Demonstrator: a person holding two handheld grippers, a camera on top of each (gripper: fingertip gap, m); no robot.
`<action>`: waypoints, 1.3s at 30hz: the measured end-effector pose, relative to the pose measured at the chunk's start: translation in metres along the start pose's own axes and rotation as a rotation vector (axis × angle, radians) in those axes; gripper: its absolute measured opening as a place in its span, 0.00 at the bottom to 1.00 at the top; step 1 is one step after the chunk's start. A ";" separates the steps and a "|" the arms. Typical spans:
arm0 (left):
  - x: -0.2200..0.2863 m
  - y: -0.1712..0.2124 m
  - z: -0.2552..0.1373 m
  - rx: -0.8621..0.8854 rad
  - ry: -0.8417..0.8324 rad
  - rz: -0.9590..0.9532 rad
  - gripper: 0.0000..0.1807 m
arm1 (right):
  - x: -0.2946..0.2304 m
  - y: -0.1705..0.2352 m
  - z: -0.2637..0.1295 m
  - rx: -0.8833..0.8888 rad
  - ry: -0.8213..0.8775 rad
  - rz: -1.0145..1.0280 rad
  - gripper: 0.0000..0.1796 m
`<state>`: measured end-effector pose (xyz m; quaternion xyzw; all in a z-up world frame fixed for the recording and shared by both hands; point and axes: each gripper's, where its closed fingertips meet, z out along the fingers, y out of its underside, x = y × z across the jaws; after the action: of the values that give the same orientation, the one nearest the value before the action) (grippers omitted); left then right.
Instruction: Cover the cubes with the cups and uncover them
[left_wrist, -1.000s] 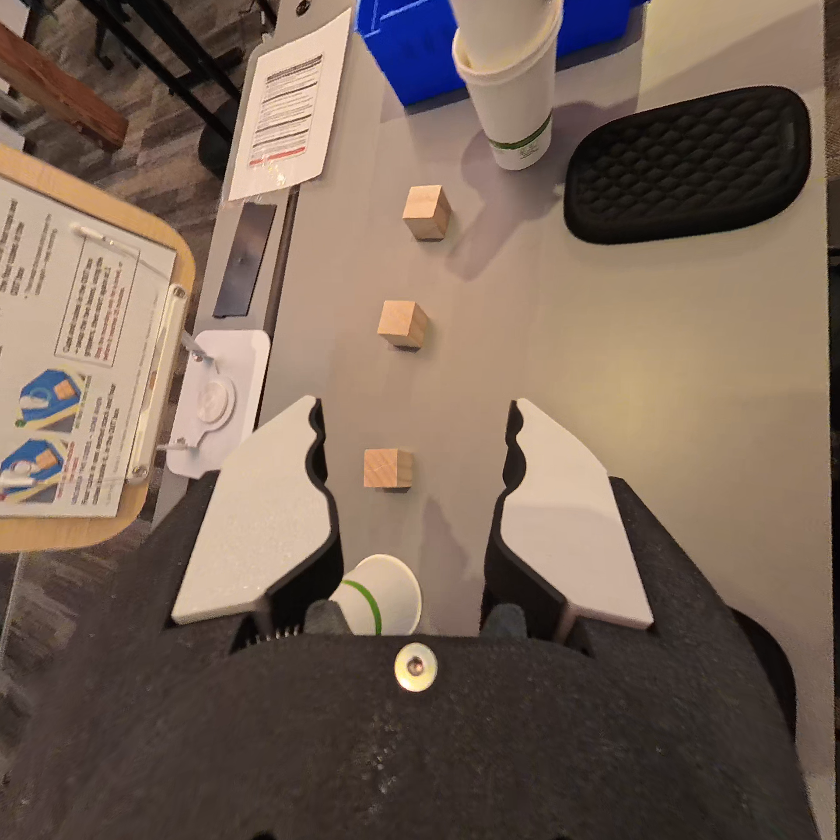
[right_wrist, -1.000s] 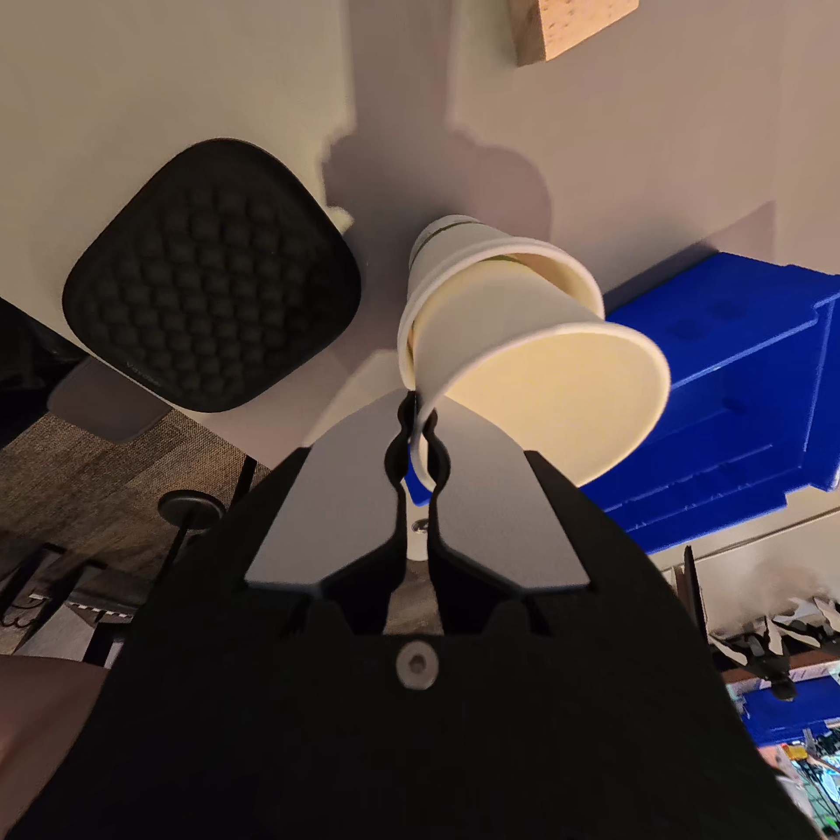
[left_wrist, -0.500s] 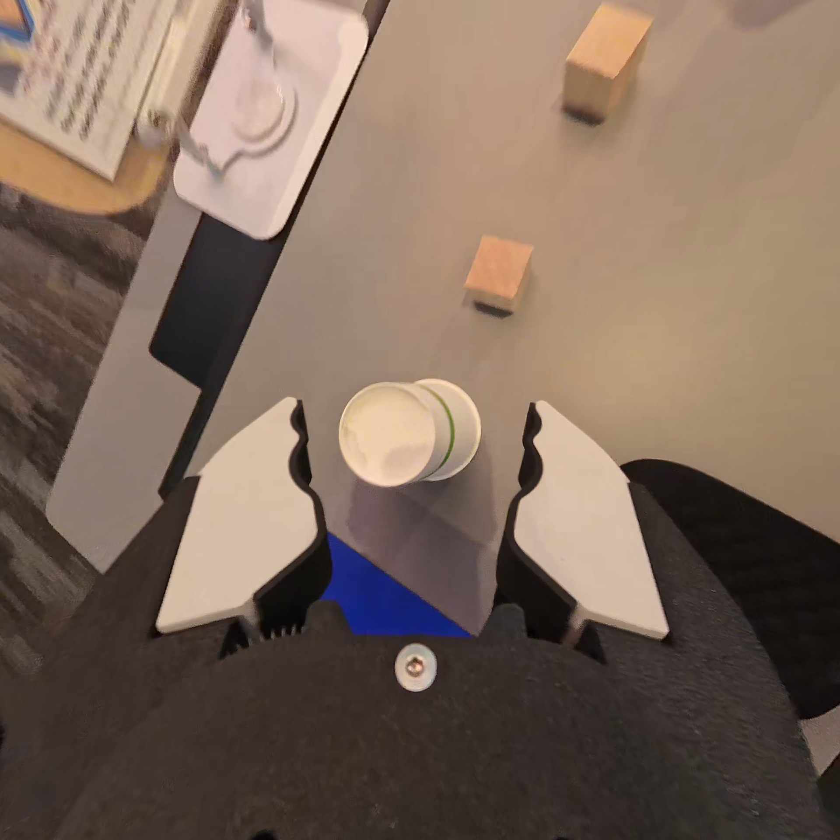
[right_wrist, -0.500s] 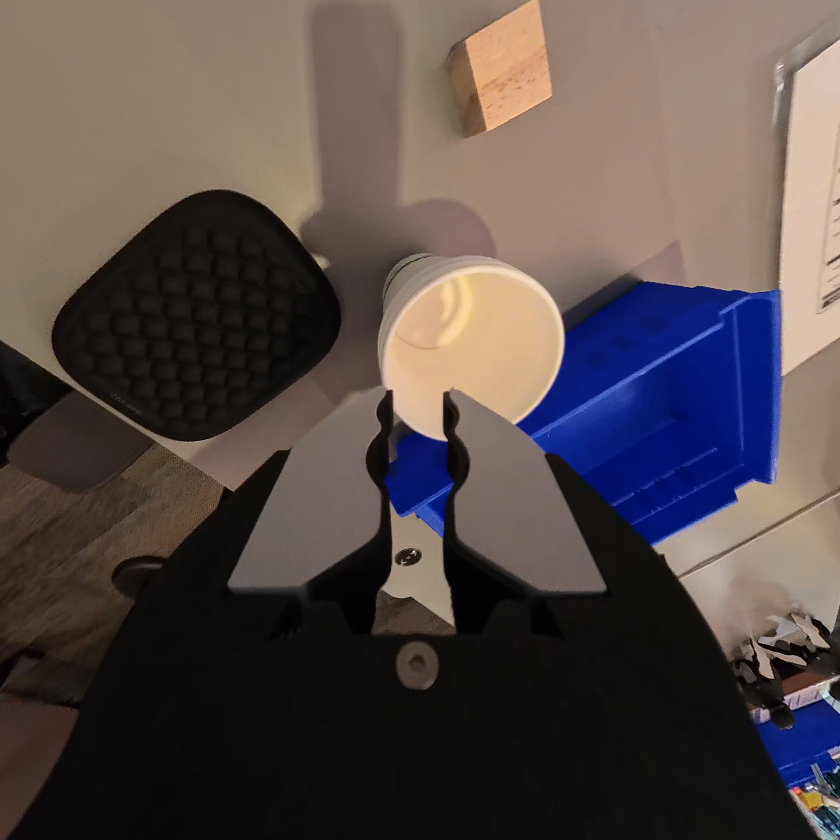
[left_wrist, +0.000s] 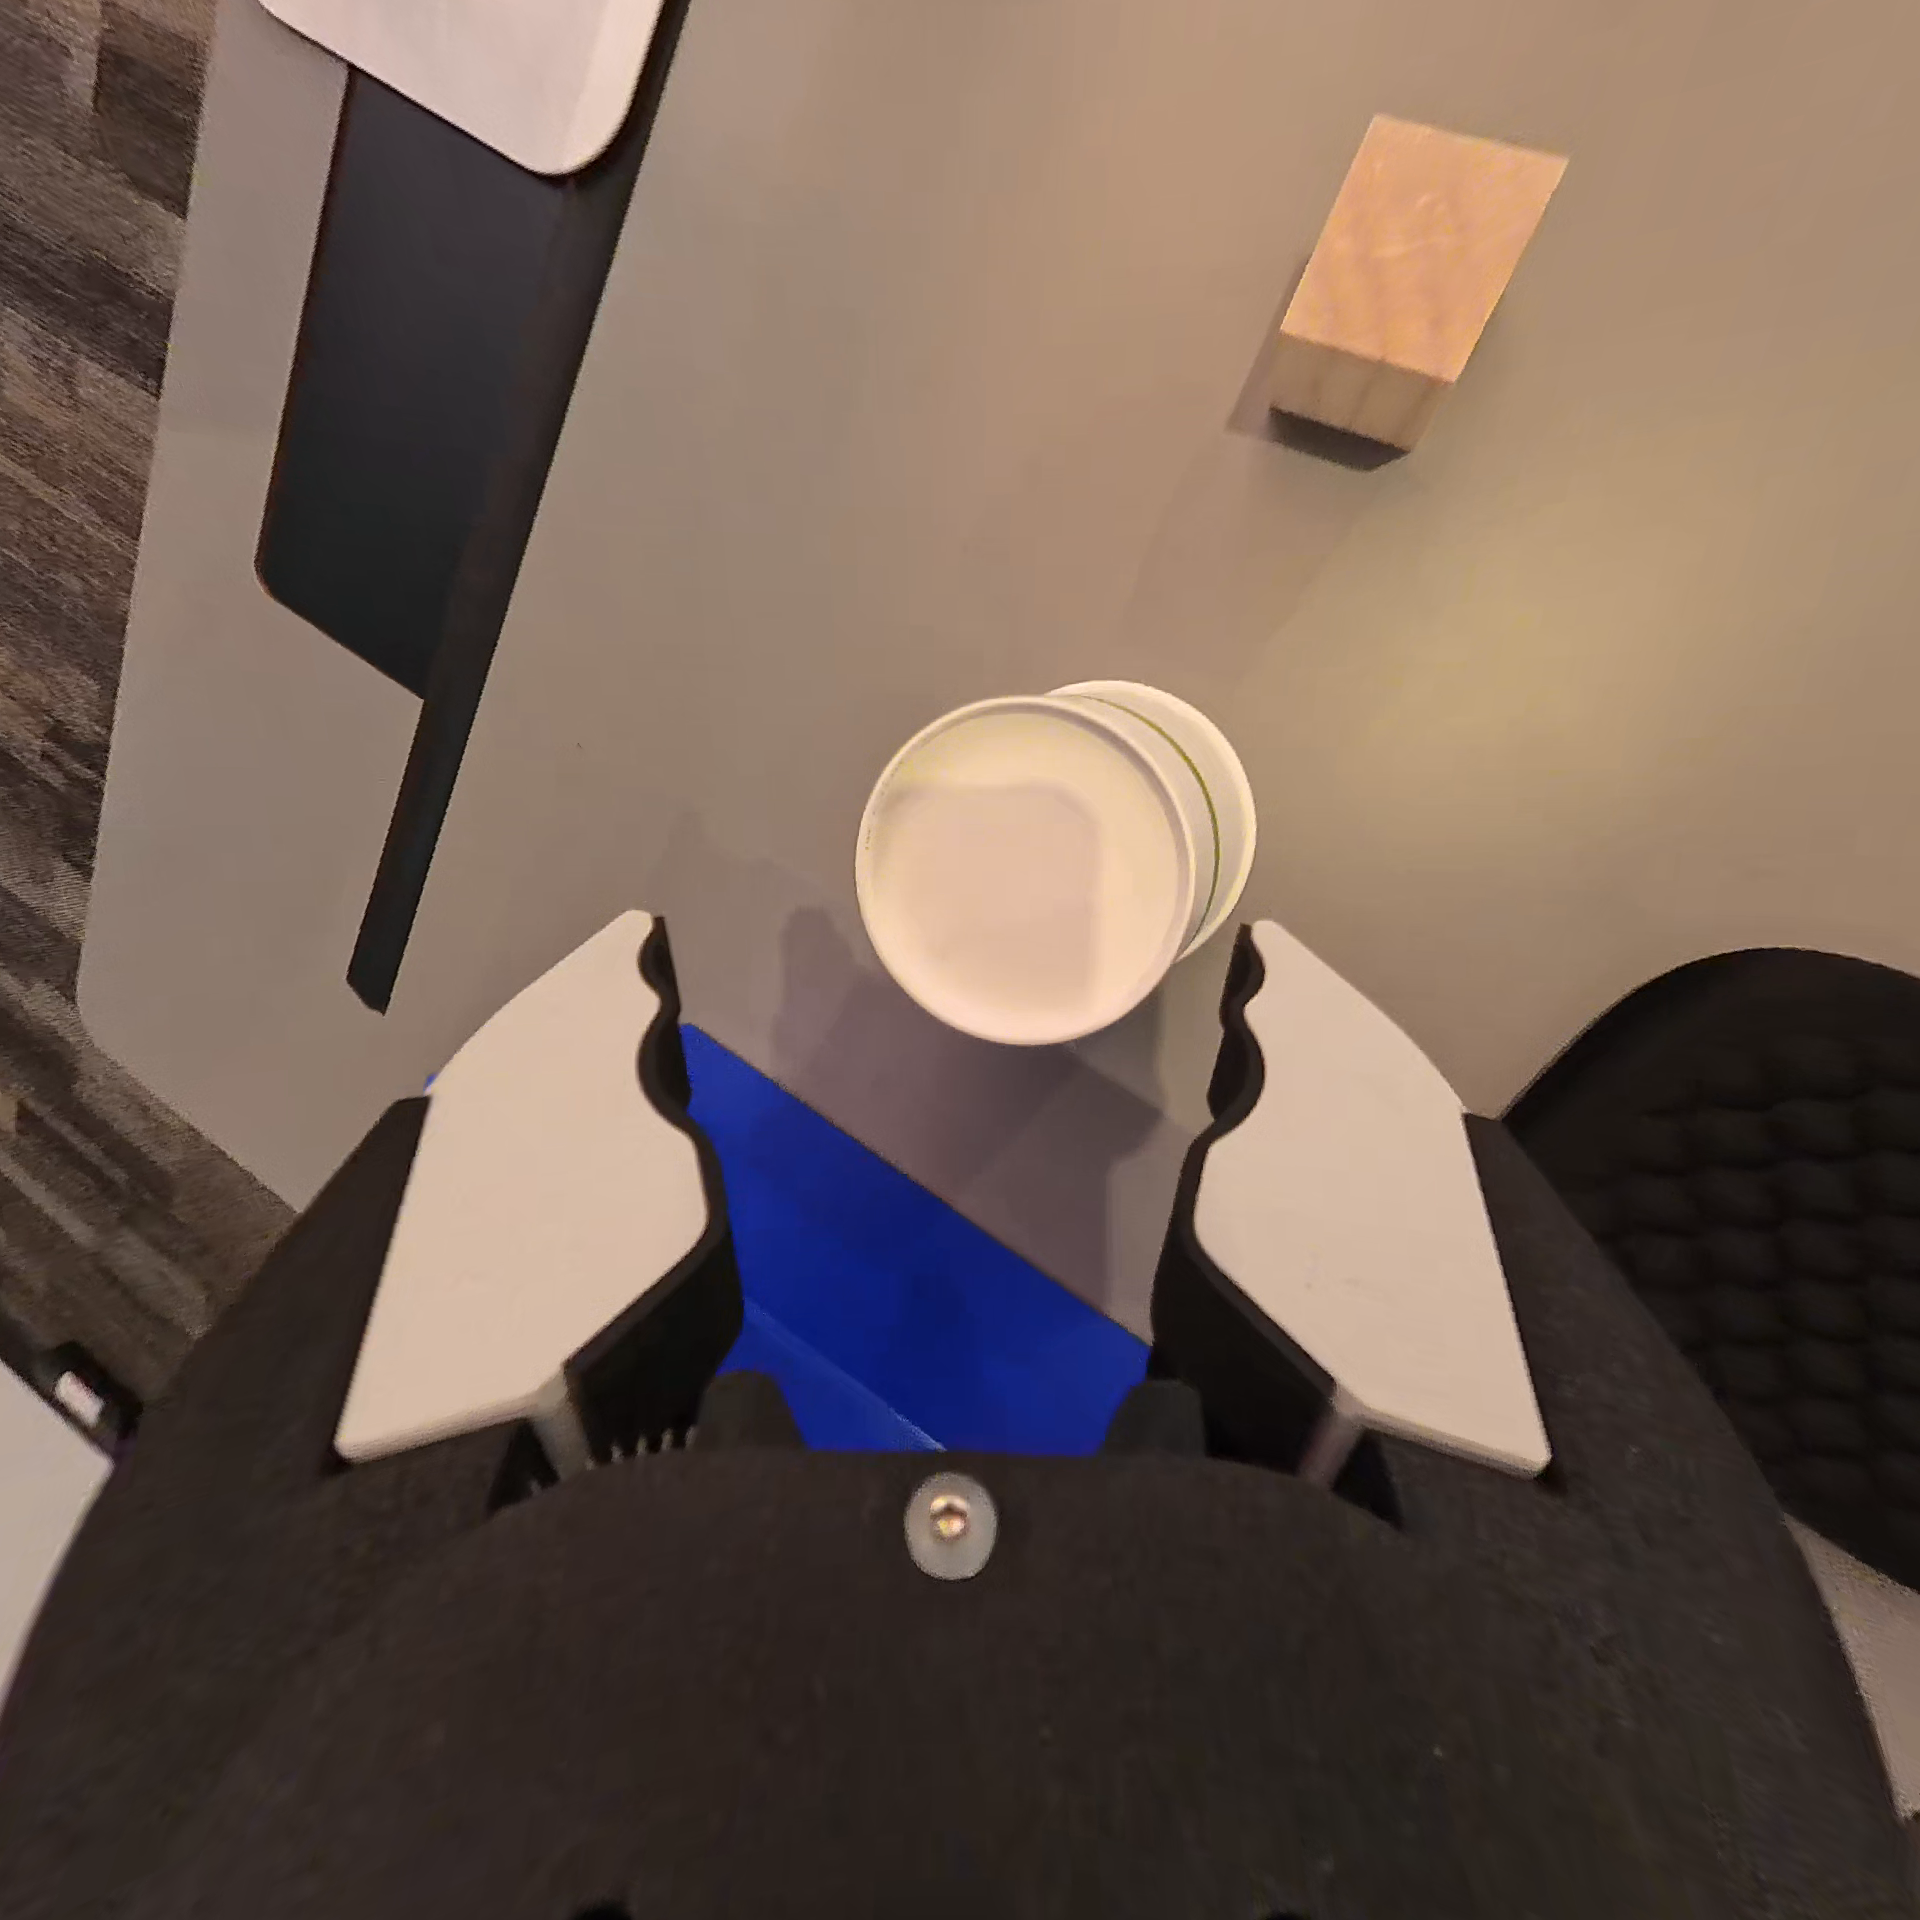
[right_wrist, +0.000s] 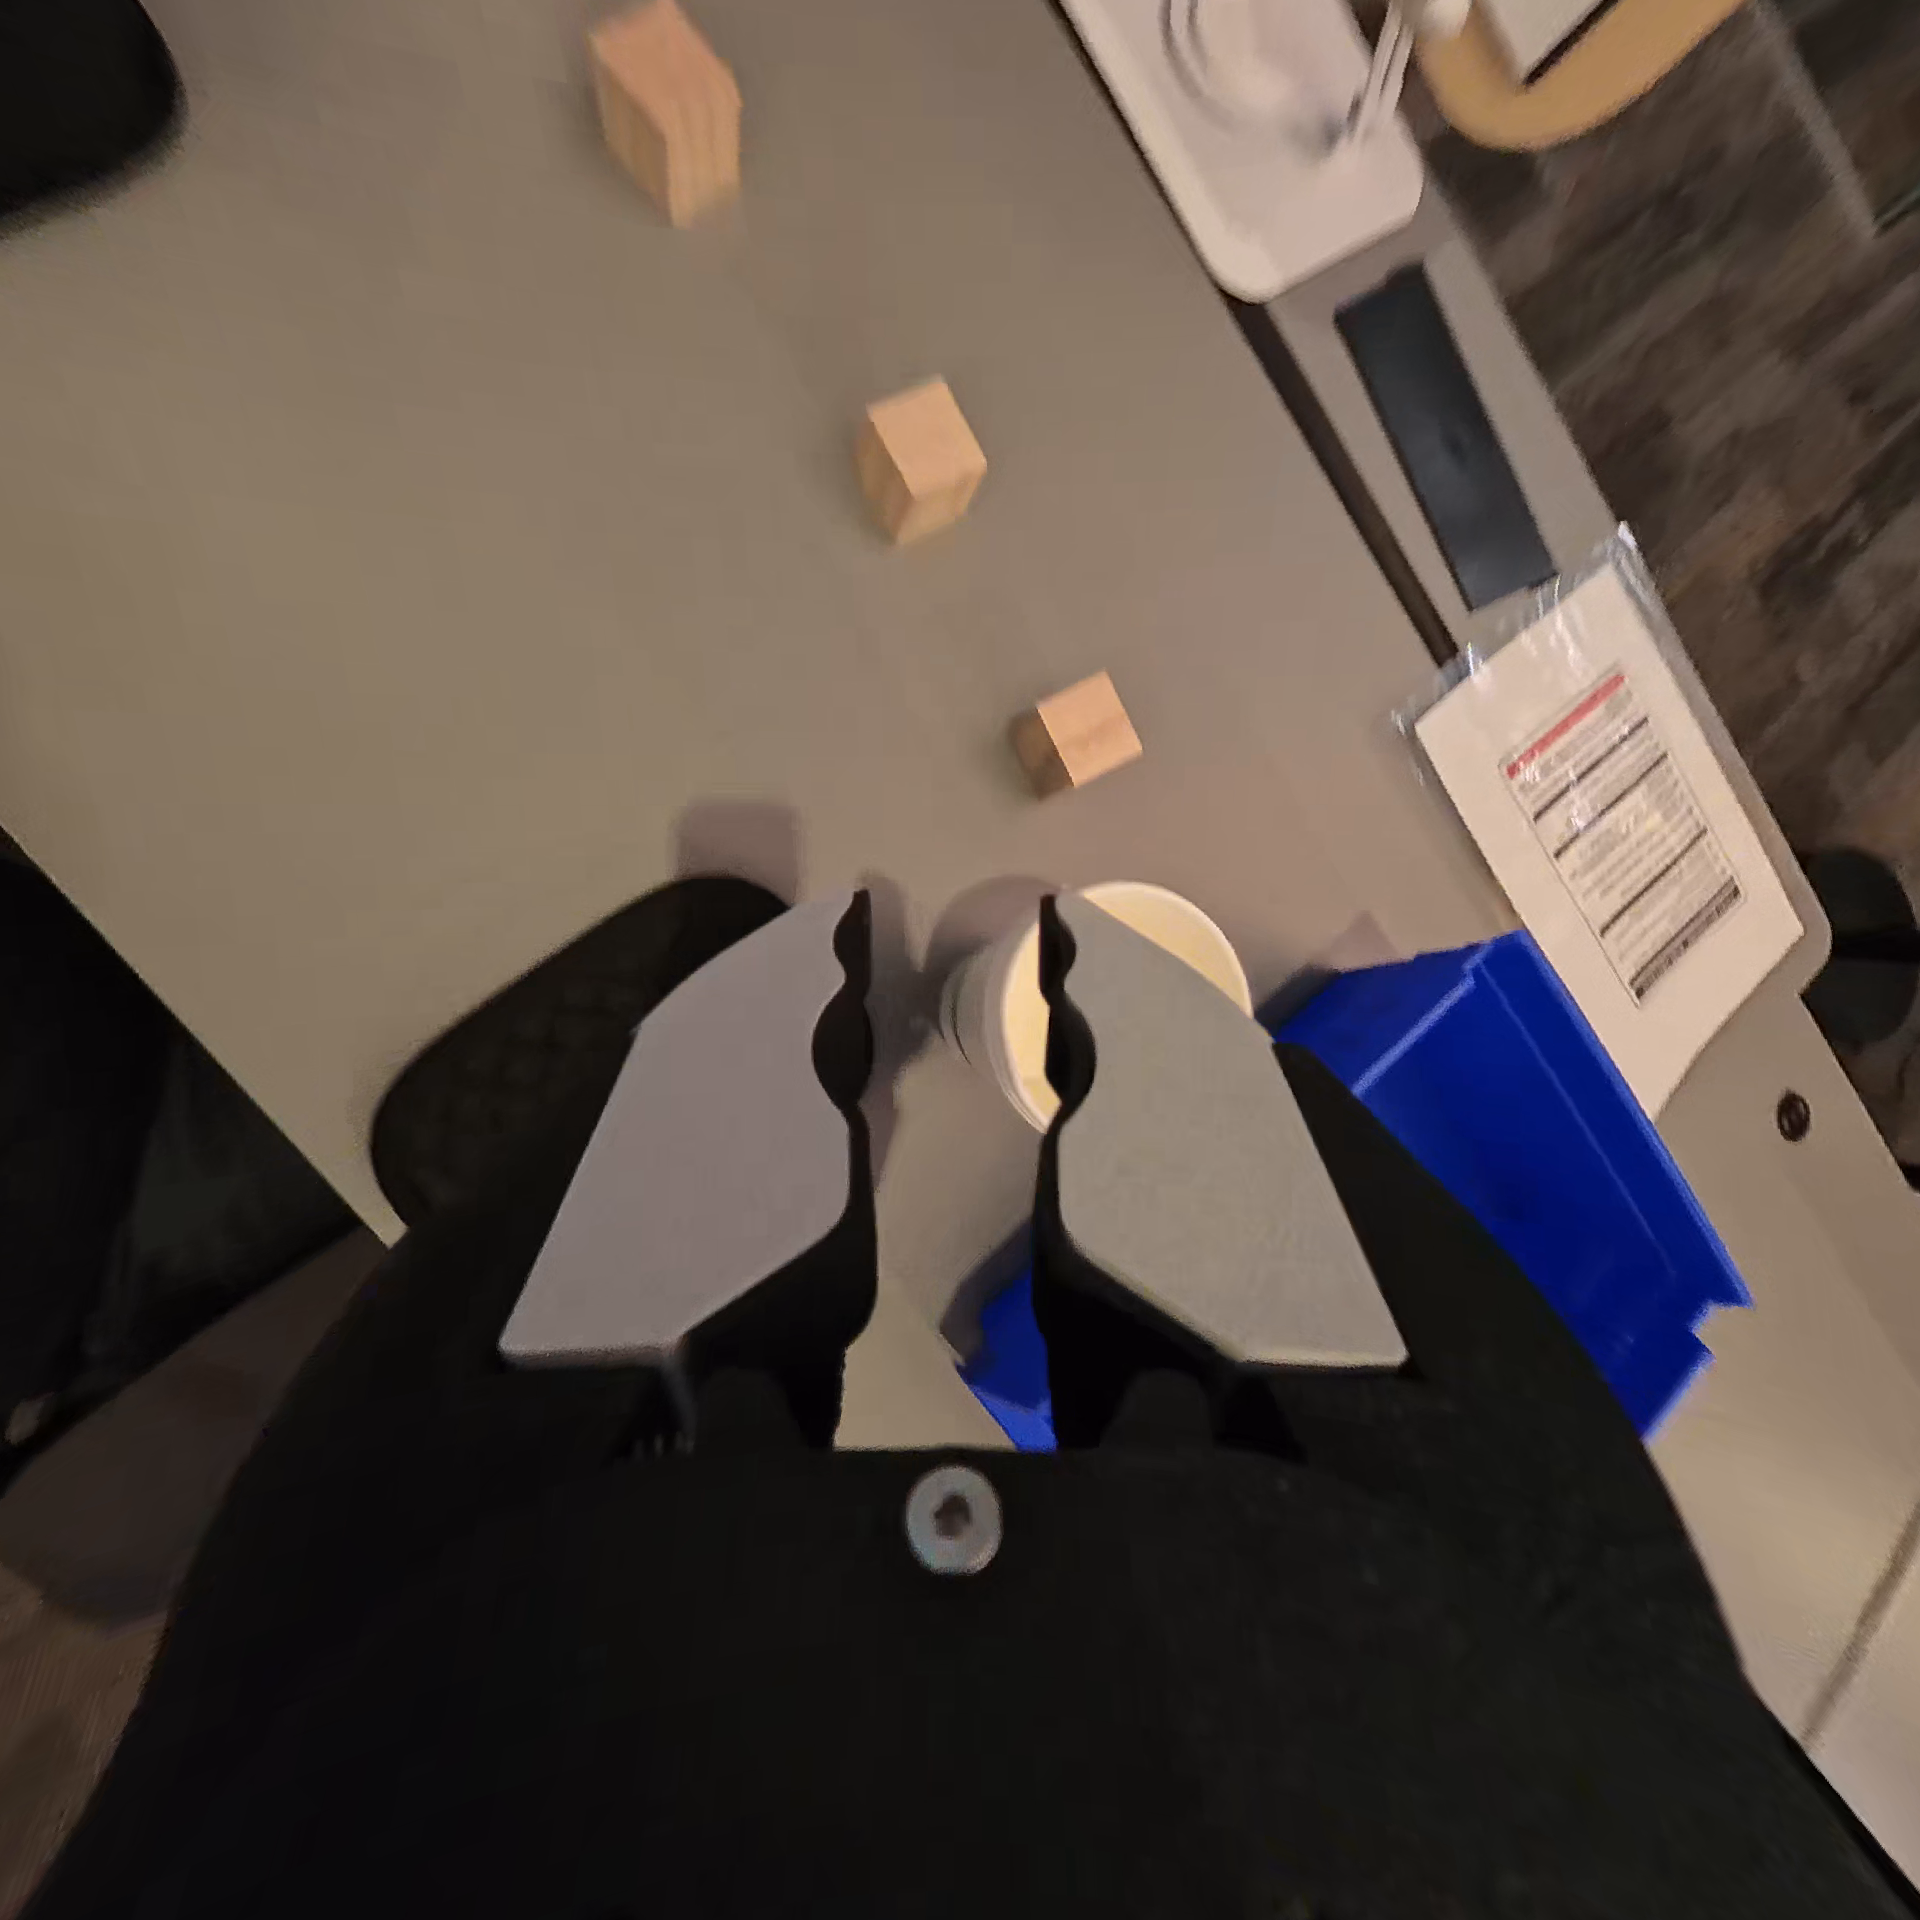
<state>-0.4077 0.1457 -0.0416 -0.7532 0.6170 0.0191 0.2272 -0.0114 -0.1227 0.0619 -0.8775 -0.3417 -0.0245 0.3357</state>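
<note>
In the left wrist view a white paper cup (left_wrist: 1023, 873) with a green band has its base turned toward me, just beyond my open, empty left gripper (left_wrist: 948, 925). One wooden cube (left_wrist: 1413, 291) lies bare farther off. In the right wrist view an upright white cup (right_wrist: 1164, 935) stands by the blue bin (right_wrist: 1507, 1143). My right gripper (right_wrist: 951, 904) is open and empty, with the cup's near wall showing in the gap. Three bare cubes lie in a row: near (right_wrist: 1075, 732), middle (right_wrist: 920, 457), far (right_wrist: 665, 114).
A black quilted pad (right_wrist: 540, 1039) lies left of the upright cup. A sheet in a plastic sleeve (right_wrist: 1610, 821), a black strip (right_wrist: 1444, 447) and a white device (right_wrist: 1247, 135) line the table edge. In the left wrist view a blue bin edge (left_wrist: 894, 1247) and a black pad (left_wrist: 1745, 1247) are close by.
My right gripper let go of the cup rim it pinched and opened wider, and its view swung to the cubes. My left gripper stayed open and moved over the upturned cup.
</note>
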 end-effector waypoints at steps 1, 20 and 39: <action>0.001 -0.001 0.001 -0.010 0.003 0.013 0.56 | -0.005 -0.004 -0.002 0.042 -0.003 0.013 0.17; 0.012 -0.009 0.015 -0.115 0.041 0.086 0.57 | -0.041 -0.002 -0.014 0.167 -0.043 0.020 0.18; 0.022 0.003 0.035 -0.176 0.098 0.082 0.44 | -0.045 0.008 -0.012 0.145 -0.061 0.006 0.18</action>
<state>-0.3964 0.1383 -0.0807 -0.7443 0.6538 0.0455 0.1289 -0.0386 -0.1600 0.0546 -0.8522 -0.3502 0.0282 0.3876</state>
